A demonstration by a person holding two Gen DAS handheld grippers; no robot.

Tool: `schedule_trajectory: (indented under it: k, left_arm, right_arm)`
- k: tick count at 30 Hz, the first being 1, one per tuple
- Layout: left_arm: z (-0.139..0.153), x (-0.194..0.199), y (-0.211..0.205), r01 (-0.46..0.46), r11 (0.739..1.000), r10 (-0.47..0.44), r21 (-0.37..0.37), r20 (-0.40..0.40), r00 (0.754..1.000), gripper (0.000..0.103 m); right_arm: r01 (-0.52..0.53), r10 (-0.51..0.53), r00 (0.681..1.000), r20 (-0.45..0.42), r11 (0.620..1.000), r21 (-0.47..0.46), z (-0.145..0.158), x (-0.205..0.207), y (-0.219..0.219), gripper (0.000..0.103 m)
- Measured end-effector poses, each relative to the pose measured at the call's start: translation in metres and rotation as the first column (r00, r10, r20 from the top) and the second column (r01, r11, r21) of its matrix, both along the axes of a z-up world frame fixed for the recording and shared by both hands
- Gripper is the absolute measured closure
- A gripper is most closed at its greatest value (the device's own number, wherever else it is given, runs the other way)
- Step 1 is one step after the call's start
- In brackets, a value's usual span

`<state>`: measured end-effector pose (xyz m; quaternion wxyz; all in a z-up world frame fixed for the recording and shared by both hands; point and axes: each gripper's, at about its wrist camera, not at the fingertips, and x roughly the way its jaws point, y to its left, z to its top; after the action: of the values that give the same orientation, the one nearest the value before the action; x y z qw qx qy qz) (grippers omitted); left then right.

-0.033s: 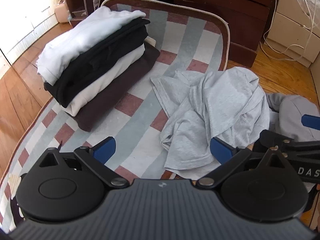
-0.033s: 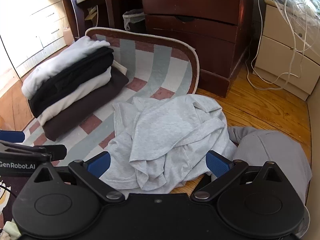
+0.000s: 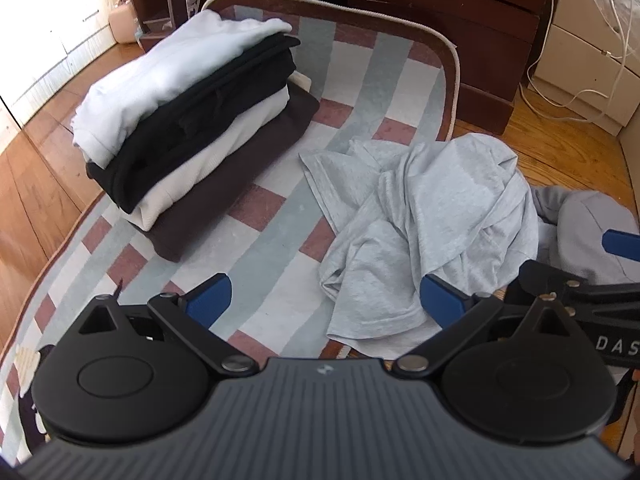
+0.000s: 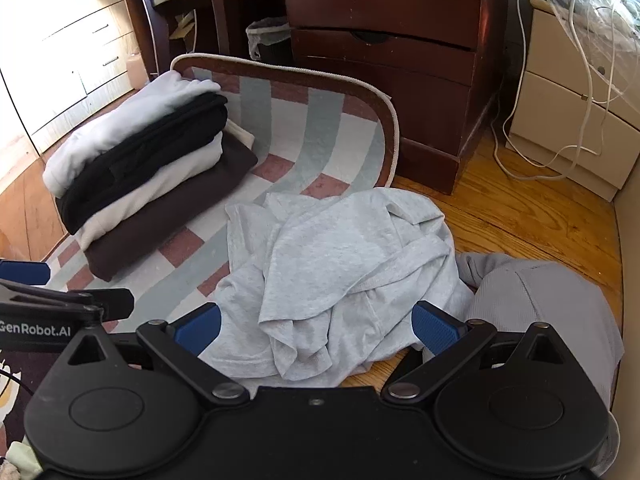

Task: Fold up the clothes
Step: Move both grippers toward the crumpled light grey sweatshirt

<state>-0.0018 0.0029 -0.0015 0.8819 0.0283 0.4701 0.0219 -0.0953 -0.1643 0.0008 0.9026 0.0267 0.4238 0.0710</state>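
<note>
A crumpled light grey shirt lies on the right edge of a striped rug, partly spilling onto the wooden floor. To its right sits a darker grey garment. A stack of folded clothes, white, black, cream and brown, rests on the rug's left side. My left gripper is open just above the shirt's near hem. My right gripper is open over the shirt's near folds, holding nothing.
A dark wooden dresser stands behind the rug, whose far edge curls up against it. A cream cabinet with loose white cables is at the right. A small bin sits left of the dresser. Wooden floor surrounds the rug.
</note>
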Motion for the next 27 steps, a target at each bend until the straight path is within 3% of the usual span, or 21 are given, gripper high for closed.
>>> schedule_trajectory:
  k: [3,6,12,17,22,27]
  left_arm:
    - [-0.002,-0.003,0.005,-0.003,1.0,0.002,-0.029,-0.009,1.0,0.002]
    - [-0.005,-0.006,0.01,-0.007,0.998,0.006,-0.058,-0.016,1.0,0.002]
    - [-0.005,-0.012,0.017,-0.024,0.998,0.024,-0.059,0.005,1.0,0.002]
    - [-0.006,-0.019,0.025,-0.087,0.991,0.092,-0.103,0.05,0.994,0.001]
    - [-0.007,-0.018,0.027,-0.086,0.994,0.09,-0.07,0.056,0.994,0.001]
    - [-0.007,-0.018,0.029,-0.044,0.995,0.047,-0.092,0.03,0.998,0.001]
  right_arm:
    - [0.012,-0.016,0.998,0.066,0.998,0.058,0.008,-0.003,-0.007,0.0]
    - [0.024,-0.027,0.995,0.099,0.999,0.029,0.011,-0.004,0.001,0.0]
    - [0.028,-0.034,0.996,0.079,0.997,0.068,0.009,-0.008,-0.011,0.0]
    - [0.027,-0.031,0.998,0.056,0.998,0.061,0.006,-0.004,-0.012,0.0]
    - [0.035,-0.039,0.998,0.057,0.997,0.071,0.006,-0.004,-0.012,0.0]
    - [0.076,-0.086,0.994,0.07,0.988,0.136,0.009,-0.005,-0.018,0.0]
